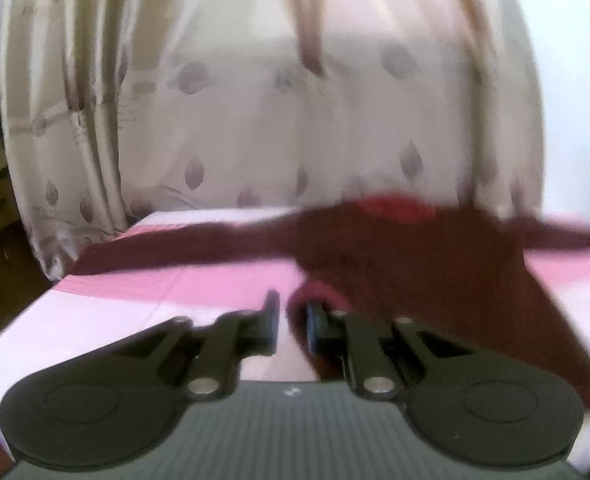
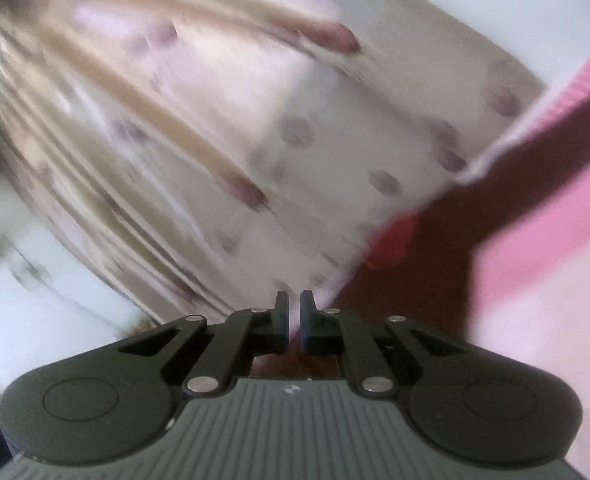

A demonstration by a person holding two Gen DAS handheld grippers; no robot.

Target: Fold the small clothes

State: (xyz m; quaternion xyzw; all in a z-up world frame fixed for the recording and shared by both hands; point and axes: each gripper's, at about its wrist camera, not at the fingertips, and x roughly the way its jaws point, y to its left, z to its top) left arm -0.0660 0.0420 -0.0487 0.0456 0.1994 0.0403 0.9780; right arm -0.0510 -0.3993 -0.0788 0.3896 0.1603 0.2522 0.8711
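Maroon garment (image 1: 395,248) spread on bed (image 1: 143,312), 12 to 3 o'clock of left gripper (image 1: 293,320). Left gripper narrow, cloth edge at right pad; hold unclear. Right gripper (image 2: 294,316) narrow, garment at 2 o'clock, nothing visibly pinched. Soft, light, floppy; best pinched at hem corners.

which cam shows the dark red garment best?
Left wrist. The dark red garment stretches across the pink bedsheet, with one long part running left. Right wrist shows only a blurred, tilted strip at the right, beside the curtain.
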